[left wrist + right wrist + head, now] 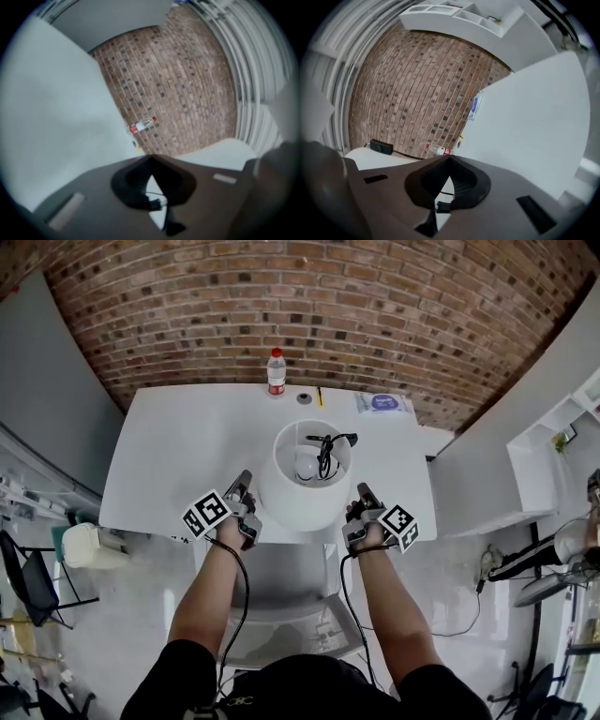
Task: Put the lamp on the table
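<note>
Brick wall (281,296) behind, white table (178,456) in front: 2 grippers flank the lamp at the near edge.
Left gripper (244,480) has its jaws together on nothing, lying close against the shade. The lamp (298,495) sits between, cord bundled inside, overlapping the table's front edge. Right gripper (362,489) is likewise closed and empty on the other flank. Probably the 2 squeeze inward because the shade is too wide for either jaw; whether the base rests cannot be told.

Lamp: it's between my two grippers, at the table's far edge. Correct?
Not quite. The lamp is between the left gripper and the right gripper, but at the near edge of the table, not the far one. The far edge holds the bottle. The head view shows this.
</note>
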Demonstrator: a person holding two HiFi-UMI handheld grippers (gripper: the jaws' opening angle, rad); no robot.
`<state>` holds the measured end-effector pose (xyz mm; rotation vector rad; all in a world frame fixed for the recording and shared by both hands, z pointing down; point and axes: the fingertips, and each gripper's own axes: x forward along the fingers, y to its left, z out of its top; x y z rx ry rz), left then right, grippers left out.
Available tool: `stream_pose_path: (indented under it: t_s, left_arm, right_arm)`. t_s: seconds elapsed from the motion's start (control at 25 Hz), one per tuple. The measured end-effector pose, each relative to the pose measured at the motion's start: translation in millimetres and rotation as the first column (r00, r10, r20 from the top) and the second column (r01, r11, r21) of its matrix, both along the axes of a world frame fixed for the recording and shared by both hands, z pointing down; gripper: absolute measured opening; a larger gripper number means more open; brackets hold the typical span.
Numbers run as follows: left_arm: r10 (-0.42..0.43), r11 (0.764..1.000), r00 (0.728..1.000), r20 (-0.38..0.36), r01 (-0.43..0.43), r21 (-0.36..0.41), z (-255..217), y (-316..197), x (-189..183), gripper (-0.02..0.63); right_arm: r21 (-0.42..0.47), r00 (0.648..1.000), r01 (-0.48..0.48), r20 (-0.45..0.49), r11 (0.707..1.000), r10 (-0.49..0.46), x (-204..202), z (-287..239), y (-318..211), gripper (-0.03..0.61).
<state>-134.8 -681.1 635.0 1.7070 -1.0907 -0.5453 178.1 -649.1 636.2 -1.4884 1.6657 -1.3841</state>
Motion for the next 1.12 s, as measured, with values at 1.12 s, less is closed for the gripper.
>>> stream_pose_path:
  t_s: [1.12]
  left_arm:
    - [-0.172,0.919,0.55,0.817,-0.21,0.335,-190,211,81,-0.005]
  right_arm:
    - [0.27,0.471,0.436,-0.882,0.859,0.038,-70,-202,194,-0.002]
